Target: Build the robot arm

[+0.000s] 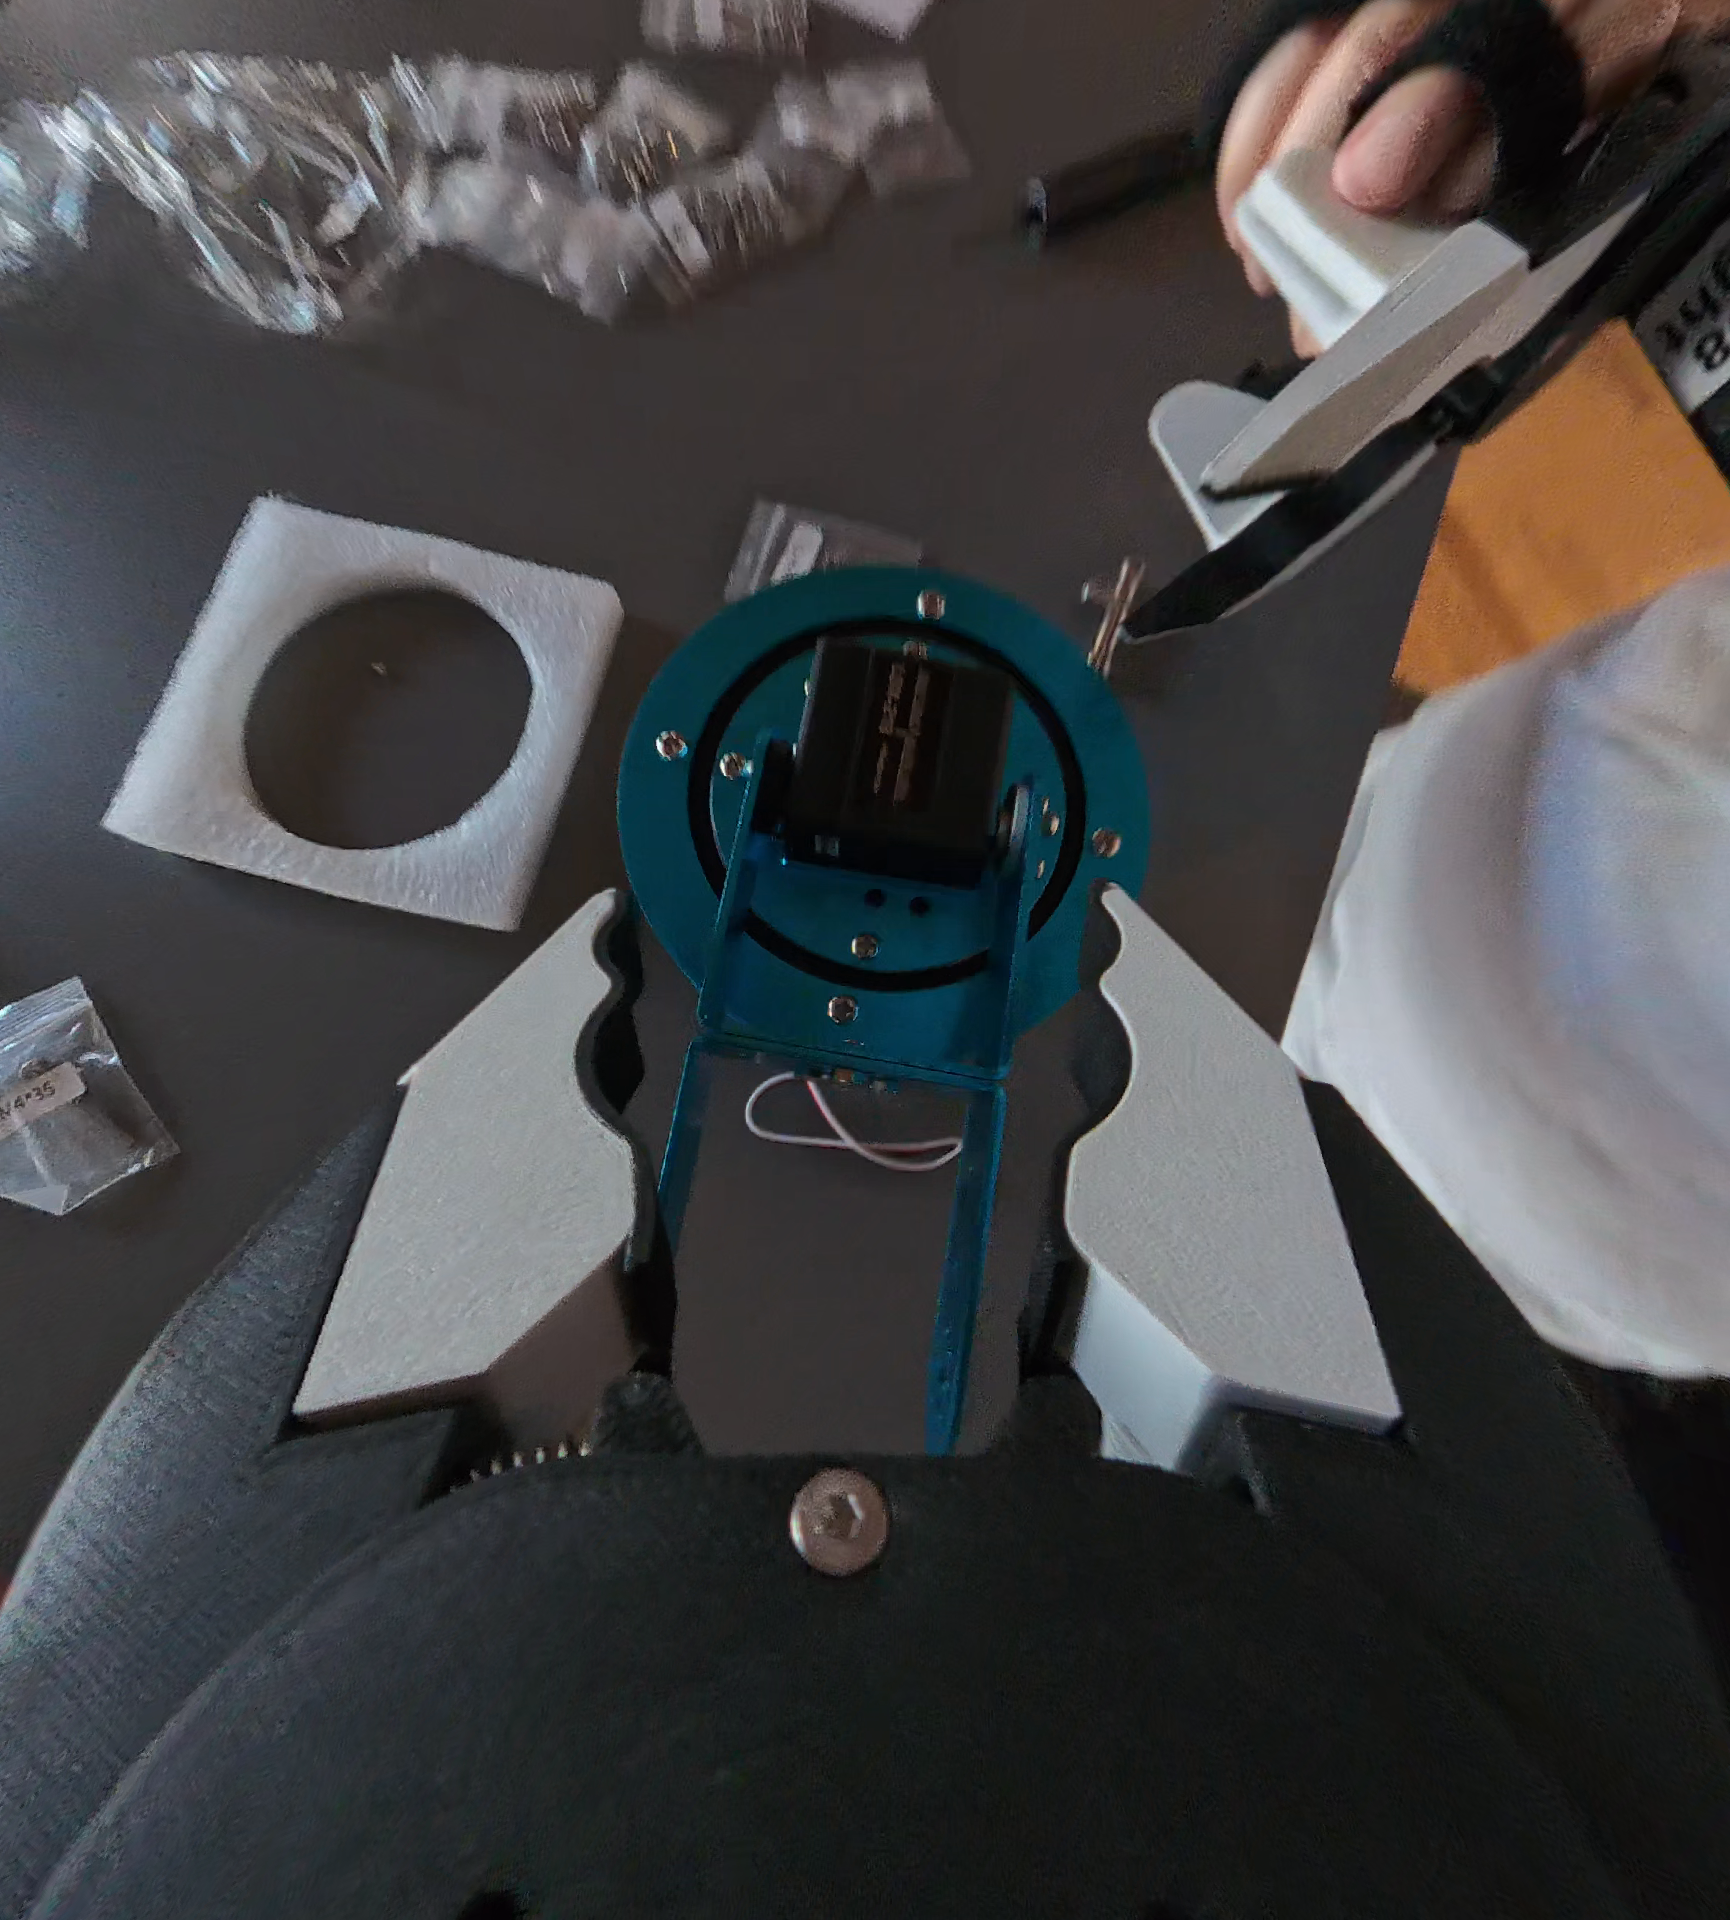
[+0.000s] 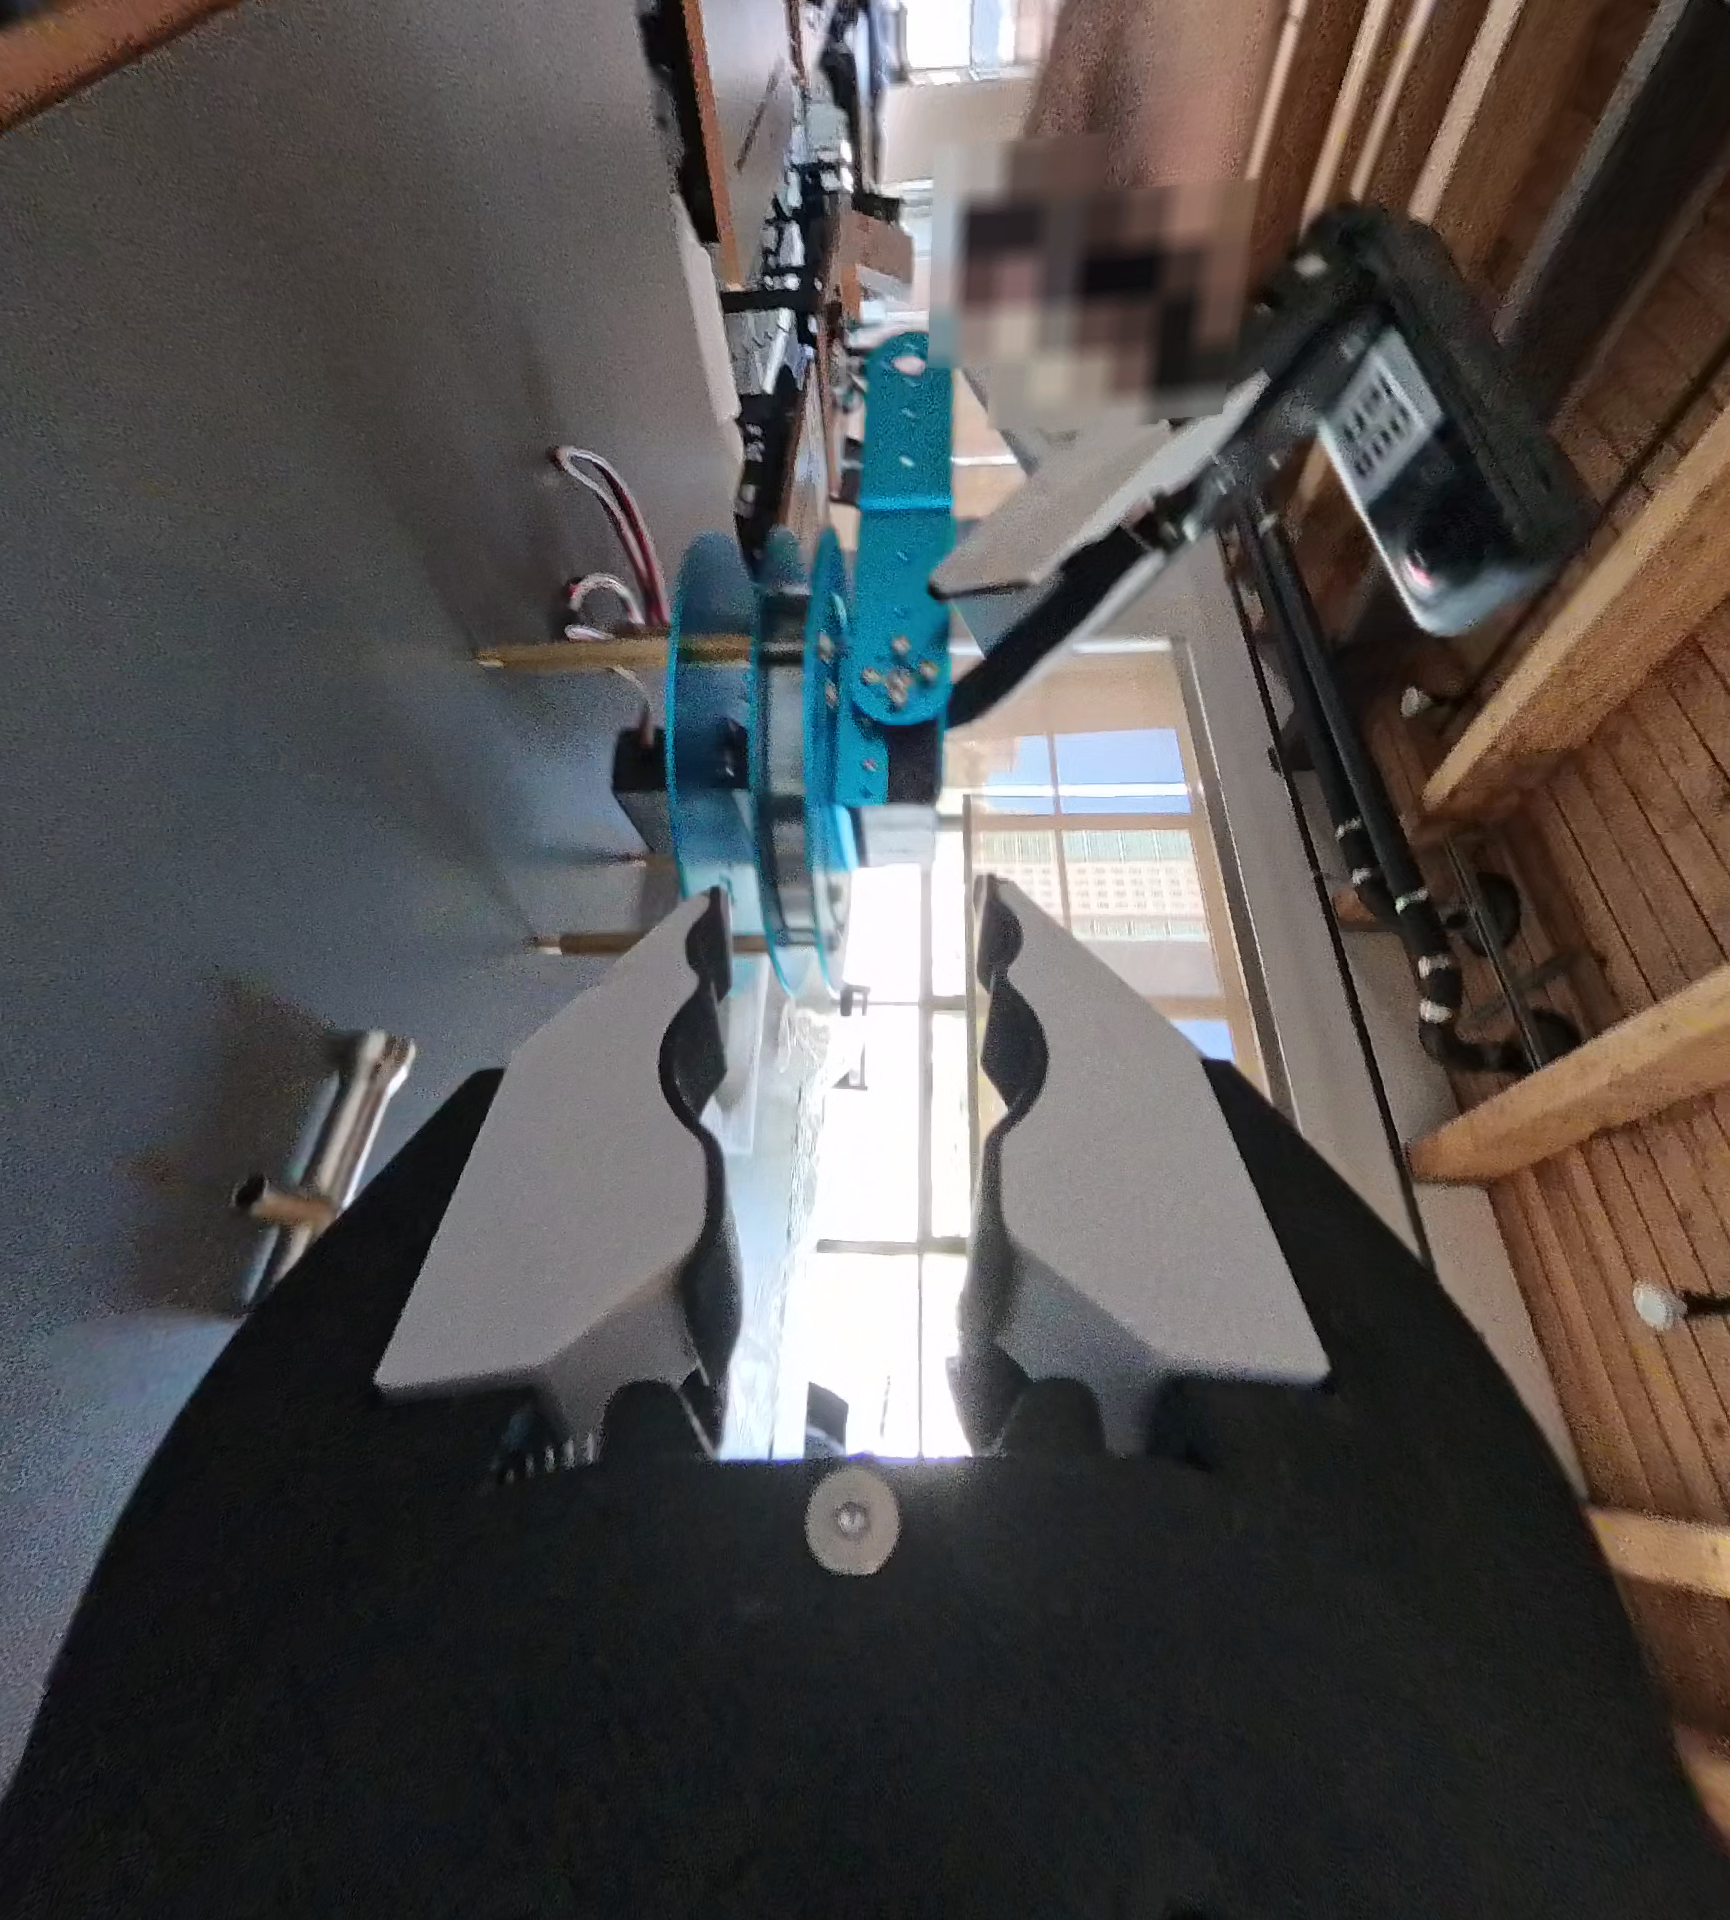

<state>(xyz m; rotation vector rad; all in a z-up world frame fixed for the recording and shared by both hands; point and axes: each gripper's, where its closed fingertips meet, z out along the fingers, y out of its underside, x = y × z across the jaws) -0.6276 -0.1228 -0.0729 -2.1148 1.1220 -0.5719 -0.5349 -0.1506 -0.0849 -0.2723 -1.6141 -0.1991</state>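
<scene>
A blue round base (image 1: 674,821) stands on the dark table, with a black servo (image 1: 892,748) on top and a blue U-bracket (image 1: 975,1195) rising toward my camera. My left gripper (image 1: 861,904) is wide open and straddles the bracket, with a gap on the right side. White and red wires (image 1: 840,1143) loop below. My right gripper (image 2: 850,904) is open and empty, just short of the base's blue discs (image 2: 705,727). In the left wrist view the right gripper (image 1: 1141,623) has its tips at a metal T-shaped tool (image 1: 1110,613). That tool (image 2: 331,1132) lies beside its left finger.
A white foam square with a round hole (image 1: 217,748) lies left of the base. Small clear bags (image 1: 45,1091) lie at the left, a pile of them (image 1: 425,177) at the back. The table edge (image 1: 1432,582) and a person's white sleeve (image 1: 1567,987) are at the right.
</scene>
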